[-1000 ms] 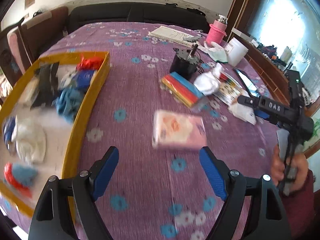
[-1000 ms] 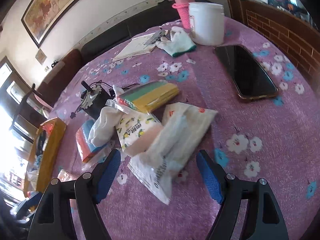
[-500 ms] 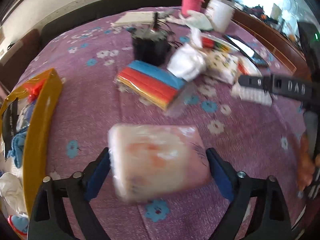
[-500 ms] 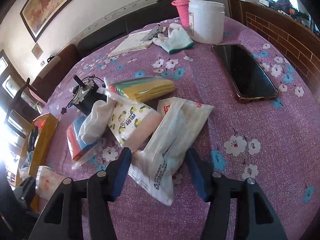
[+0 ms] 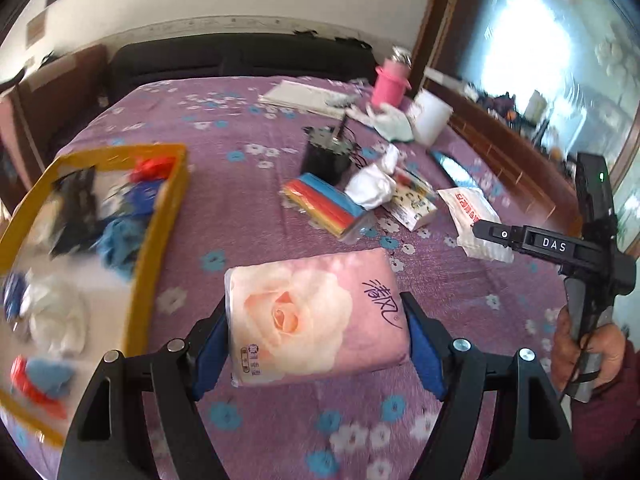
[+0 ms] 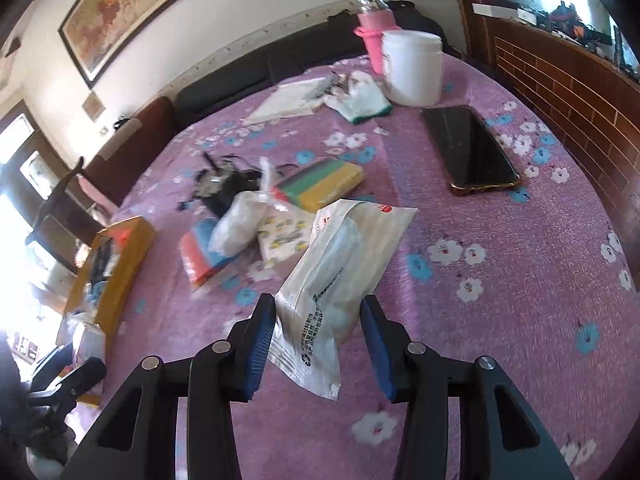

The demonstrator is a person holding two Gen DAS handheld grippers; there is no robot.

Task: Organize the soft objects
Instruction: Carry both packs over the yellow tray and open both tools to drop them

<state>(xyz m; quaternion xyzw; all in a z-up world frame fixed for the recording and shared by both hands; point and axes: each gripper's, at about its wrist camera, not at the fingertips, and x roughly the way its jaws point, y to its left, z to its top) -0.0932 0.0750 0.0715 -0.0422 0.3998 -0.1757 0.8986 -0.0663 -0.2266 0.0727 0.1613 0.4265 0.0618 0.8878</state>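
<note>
My left gripper (image 5: 316, 344) is shut on a pink tissue pack with a rose print (image 5: 316, 316), held above the purple tablecloth. A yellow tray (image 5: 160, 216) with soft cloth items lies to its left. My right gripper (image 6: 318, 340) is shut on a white plastic wipes pack (image 6: 340, 264); that pack also shows in the left wrist view (image 5: 474, 212). A rainbow sponge pack (image 5: 320, 204), a white sock (image 5: 370, 188) and a lemon-print tissue pack (image 5: 412, 200) lie mid-table.
A black motor with wires (image 5: 326, 152), a phone (image 6: 468, 148), a white jar (image 6: 412, 68), a pink bottle (image 6: 376, 36), a white glove (image 6: 358, 96) and papers (image 6: 288, 100) sit farther back. A yellow-green sponge pack (image 6: 320, 184) lies near the motor.
My left gripper has closed on the pink tissue pack and lifted it. My right gripper has closed on the white wipes pack and raised its near end.
</note>
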